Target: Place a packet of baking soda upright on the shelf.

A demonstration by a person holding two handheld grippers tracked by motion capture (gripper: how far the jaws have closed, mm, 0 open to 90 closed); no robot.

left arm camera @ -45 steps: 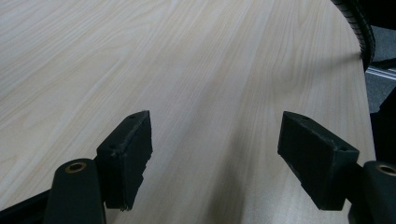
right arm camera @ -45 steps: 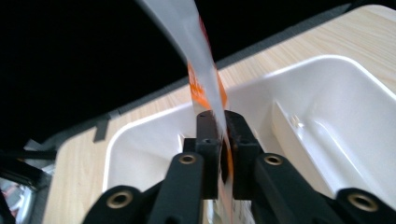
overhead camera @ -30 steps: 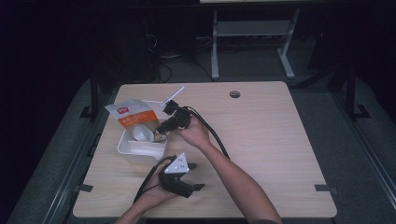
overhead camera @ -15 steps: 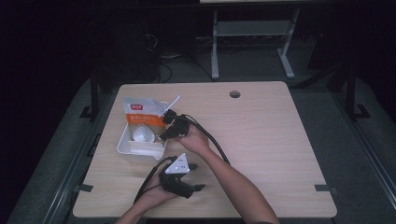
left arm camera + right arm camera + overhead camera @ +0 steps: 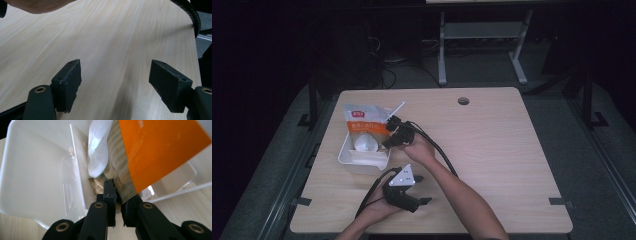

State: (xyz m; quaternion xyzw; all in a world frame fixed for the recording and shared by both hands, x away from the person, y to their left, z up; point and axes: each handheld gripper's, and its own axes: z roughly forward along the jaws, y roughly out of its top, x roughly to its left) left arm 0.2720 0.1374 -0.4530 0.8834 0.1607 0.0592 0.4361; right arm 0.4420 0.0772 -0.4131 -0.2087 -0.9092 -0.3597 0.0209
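- Pinching the lower edge of an orange and white snack packet (image 5: 160, 147), the right hand-held gripper (image 5: 117, 195) has its jaws drawn narrow on the packet's clear, striped seam; they have just been closing, with that seam between them.
- From the high view, the right hand-held gripper (image 5: 393, 136) sits at the right-hand edge of a white tray (image 5: 362, 162), and the packet (image 5: 362, 119) stands tilted over the tray's far end, its top leaning away from the person.
- Inside the tray lies a pale, rounded white thing (image 5: 364, 144); what it is cannot be told.
- A thin white stick (image 5: 396, 109) pokes out past the packet's upper right corner.
- The tray rests on the left part of the wooden tabletop (image 5: 502, 150), well apart from the round hole (image 5: 463, 101) near the far edge.
- The left hand-held gripper (image 5: 404, 187) lies low over the tabletop near the person, just in front of the tray, grey plate on top.
- In the left gripper view its jaws stand wide apart over bare wood (image 5: 112, 45), with nothing between them (image 5: 116, 85).
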